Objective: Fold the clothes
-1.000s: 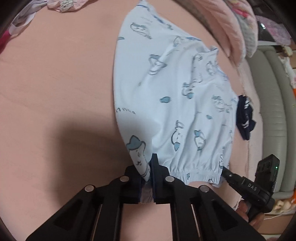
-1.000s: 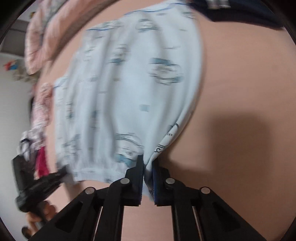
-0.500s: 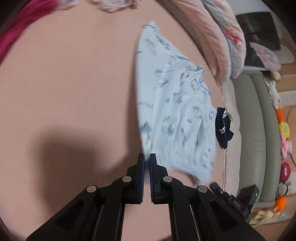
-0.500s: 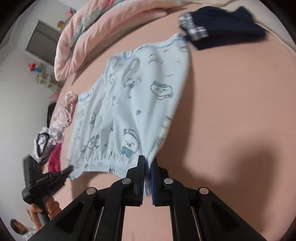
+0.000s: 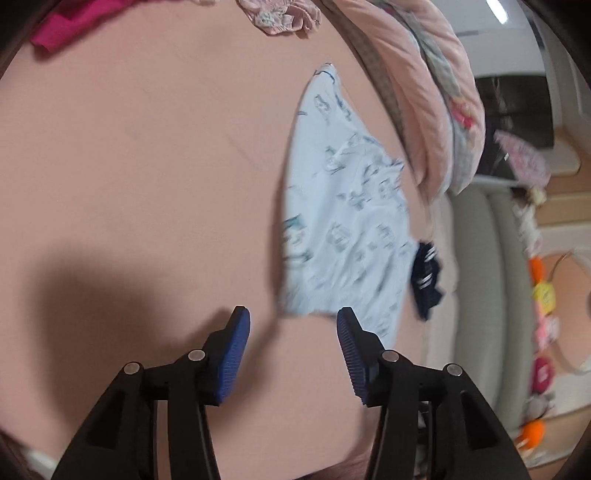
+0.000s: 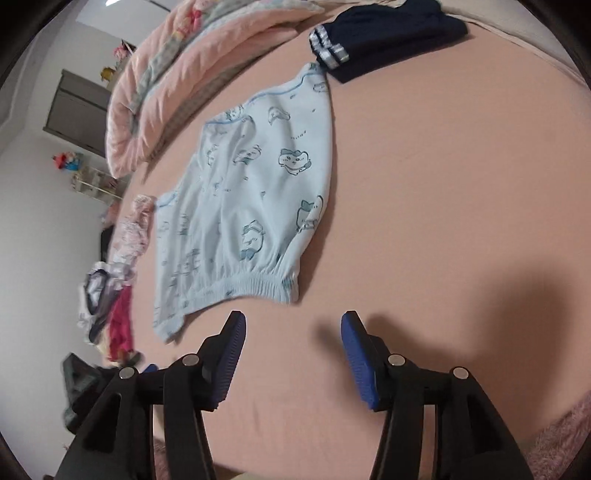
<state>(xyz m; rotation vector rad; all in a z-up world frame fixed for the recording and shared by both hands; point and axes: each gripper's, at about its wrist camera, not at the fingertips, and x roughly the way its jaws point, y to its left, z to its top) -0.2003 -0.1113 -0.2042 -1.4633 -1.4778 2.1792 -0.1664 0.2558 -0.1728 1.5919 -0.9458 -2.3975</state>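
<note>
Your left gripper (image 5: 291,319) has just been opening; its fingers (image 5: 234,347) stand apart with nothing between them, only bare pink bed sheet (image 5: 129,155) below. The pale blue printed shorts (image 5: 343,229) lie flat on the bed at about one o'clock from those fingers, their near edge just beyond the tips. Your right gripper (image 6: 293,325) has also just been opening, and its fingers (image 6: 354,354) are likewise parted and empty. In the right wrist view the shorts (image 6: 255,206) lie from eleven to twelve o'clock, the gathered waistband (image 6: 258,284) nearest you.

The shorts look spread and ready for their first fold. Judging from how they lie, you do well to take one side at the waistband and at the leg hem together, lift only slightly, and carry that side across so the edges meet without dragging the layer beneath.

Going left to right around them: a heap of mixed clothes (image 6: 110,302) sits at nine o'clock, close to the left edge of the shorts; a rolled pink quilt (image 6: 192,70) lies at eleven; a dark navy garment (image 6: 384,33) at one o'clock touches the far hem. Keep the fold clear of both neighbours.
</note>
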